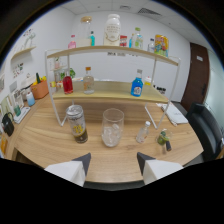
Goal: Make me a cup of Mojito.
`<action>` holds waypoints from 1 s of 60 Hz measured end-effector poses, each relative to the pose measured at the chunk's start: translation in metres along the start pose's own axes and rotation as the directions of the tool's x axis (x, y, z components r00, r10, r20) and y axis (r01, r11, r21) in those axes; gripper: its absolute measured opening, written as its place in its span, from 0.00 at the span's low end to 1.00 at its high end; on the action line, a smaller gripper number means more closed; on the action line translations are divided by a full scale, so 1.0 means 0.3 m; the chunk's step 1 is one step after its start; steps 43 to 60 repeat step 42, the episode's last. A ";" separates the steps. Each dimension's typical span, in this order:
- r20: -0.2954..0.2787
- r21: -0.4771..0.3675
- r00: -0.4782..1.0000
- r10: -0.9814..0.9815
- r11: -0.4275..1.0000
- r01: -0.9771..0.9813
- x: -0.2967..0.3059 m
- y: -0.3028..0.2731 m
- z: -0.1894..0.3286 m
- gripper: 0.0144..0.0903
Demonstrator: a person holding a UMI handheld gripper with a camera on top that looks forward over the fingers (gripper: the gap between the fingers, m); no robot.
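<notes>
One glass (112, 127) — just beyond open hand-held gripper (113, 162), untouched

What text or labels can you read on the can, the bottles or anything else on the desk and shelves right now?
None readable.
Can: dark and yellow label, print too blurred.
Blue bottle: white label, illegible.
Red bottle: no legible text.
Large jar on top shelf: label too blurred.
Gripper open, nothing between its fingers.
</notes>
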State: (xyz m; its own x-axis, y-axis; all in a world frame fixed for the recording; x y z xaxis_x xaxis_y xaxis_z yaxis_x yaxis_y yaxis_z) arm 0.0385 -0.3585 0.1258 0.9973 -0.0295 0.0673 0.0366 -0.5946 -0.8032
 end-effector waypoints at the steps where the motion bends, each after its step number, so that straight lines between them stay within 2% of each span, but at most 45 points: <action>1: 0.002 0.002 1.000 -0.001 1.000 0.001 0.002 -0.001 -0.001 0.94; 21: 0.055 -0.017 0.998 0.024 1.000 -0.023 0.001 0.026 -0.002 0.94; 31: 0.041 -0.012 0.999 0.025 1.000 -0.024 0.012 0.015 0.005 0.94; 60: 0.046 -0.008 0.999 0.024 1.000 -0.024 0.008 0.008 0.012 0.94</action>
